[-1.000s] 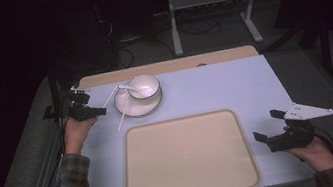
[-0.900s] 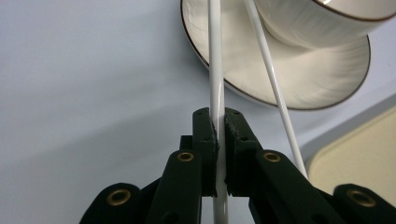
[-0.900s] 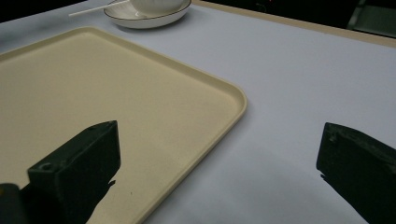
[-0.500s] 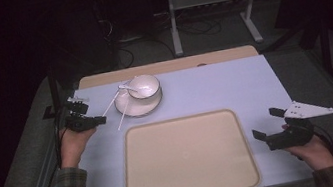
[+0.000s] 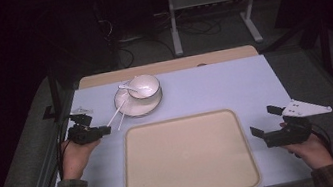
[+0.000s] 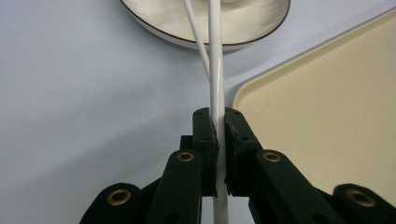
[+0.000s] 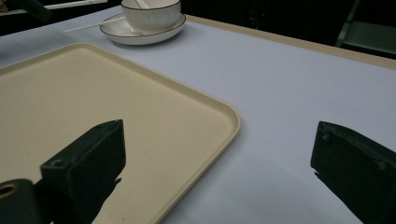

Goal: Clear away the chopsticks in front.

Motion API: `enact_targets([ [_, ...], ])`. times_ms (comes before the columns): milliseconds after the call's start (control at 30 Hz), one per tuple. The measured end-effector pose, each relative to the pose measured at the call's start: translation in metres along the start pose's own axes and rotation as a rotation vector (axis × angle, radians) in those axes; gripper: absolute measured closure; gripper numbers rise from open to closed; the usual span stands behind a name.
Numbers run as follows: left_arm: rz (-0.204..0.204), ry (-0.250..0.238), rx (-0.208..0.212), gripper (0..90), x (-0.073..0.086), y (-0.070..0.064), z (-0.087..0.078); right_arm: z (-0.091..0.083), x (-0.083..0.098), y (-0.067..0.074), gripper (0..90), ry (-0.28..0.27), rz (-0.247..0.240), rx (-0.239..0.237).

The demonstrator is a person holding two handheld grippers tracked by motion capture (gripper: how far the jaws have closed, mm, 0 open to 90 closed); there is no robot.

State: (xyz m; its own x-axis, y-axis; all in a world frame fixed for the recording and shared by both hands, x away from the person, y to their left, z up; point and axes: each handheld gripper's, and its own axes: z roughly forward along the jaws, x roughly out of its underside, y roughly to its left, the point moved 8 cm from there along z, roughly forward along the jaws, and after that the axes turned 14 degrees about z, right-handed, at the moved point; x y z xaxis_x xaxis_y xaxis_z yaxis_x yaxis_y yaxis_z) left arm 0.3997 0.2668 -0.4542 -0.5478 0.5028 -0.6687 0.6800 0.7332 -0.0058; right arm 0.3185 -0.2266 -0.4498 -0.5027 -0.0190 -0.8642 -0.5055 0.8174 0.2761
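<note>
Two white chopsticks (image 5: pixel 118 114) lie with their far ends resting on a white plate (image 5: pixel 129 110) at the table's back left. My left gripper (image 5: pixel 105 129) is shut on their near ends, just left of the tray. In the left gripper view its jaws pinch a chopstick (image 6: pixel 215 70) that runs up to the plate (image 6: pixel 154 25). A white bowl (image 5: pixel 143 86) with a white spoon (image 5: pixel 127 85) stands on the plate. My right gripper (image 5: pixel 264 120) hovers open beside the tray's right edge, nothing between its jaws (image 7: pixel 219 140).
A large beige tray (image 5: pixel 187 158) lies bare at the near middle of the pale blue table (image 5: pixel 219 85). A wooden strip (image 5: pixel 170 65) runs along the table's far edge. Beyond it are a dark floor and a metal stand.
My left gripper has moved toward the person's side of the table, drawing the chopsticks back from the plate. The right gripper has stayed put.
</note>
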Motion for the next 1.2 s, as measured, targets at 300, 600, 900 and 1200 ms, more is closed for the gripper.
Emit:
enact_targets([
  [300, 0.009, -0.025, 0.022, 84.3, -0.004, -0.02, 0.0, -0.001, 0.0, -0.002, 2.6, -0.003, 0.002, 0.004],
  [600, -0.021, -0.066, 0.076, 84.2, -0.011, -0.041, 0.002, 0.001, -0.001, 0.004, 2.6, 0.0, -0.012, -0.013],
  [900, 0.0, -0.066, 0.116, 84.2, -0.015, -0.071, 0.01, 0.002, 0.0, 0.004, 2.5, 0.005, -0.011, -0.016],
  [1200, 0.035, -0.042, 0.148, 84.2, -0.018, -0.095, 0.028, 0.003, 0.001, 0.004, 2.6, 0.009, -0.013, -0.016],
])
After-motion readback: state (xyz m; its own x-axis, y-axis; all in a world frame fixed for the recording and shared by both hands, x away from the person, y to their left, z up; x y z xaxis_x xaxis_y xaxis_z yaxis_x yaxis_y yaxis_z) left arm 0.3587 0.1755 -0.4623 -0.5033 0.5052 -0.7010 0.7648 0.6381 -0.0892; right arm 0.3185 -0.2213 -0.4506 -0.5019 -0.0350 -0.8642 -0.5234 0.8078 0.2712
